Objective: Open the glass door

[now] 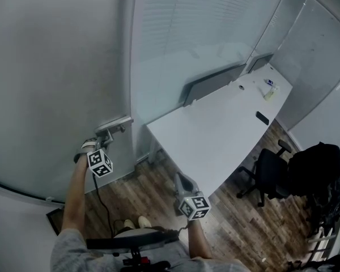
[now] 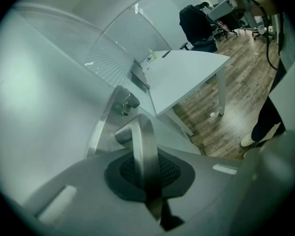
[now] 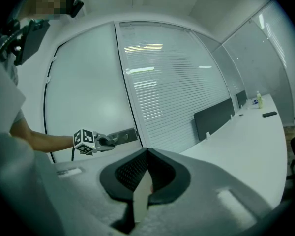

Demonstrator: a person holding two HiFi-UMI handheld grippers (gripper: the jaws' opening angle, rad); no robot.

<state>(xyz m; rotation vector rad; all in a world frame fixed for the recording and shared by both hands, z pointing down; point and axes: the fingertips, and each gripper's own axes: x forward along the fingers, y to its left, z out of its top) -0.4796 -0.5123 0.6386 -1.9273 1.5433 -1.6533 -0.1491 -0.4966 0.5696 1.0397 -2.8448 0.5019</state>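
Note:
The frosted glass door [image 1: 56, 67] fills the left of the head view, with a metal lever handle [image 1: 114, 123] on a plate at its right edge. My left gripper [image 1: 99, 146] reaches up to that lever and is shut on it. In the left gripper view the steel handle [image 2: 140, 136] runs straight between the dark pads [image 2: 172, 173]. The right gripper view shows the left gripper [image 3: 102, 142] at the handle plate [image 3: 124, 135]. My right gripper [image 1: 181, 181] hangs lower right, away from the door, its tips [image 3: 146, 152] shut on nothing.
A long white desk [image 1: 226, 123] stands right of the door, with a grey divider screen [image 1: 212, 84] and a dark phone [image 1: 262, 118] on it. Beyond are a black office chair [image 1: 269, 174] and a dark bag [image 1: 314, 169]. A glass wall with blinds [image 3: 172, 87] adjoins the door.

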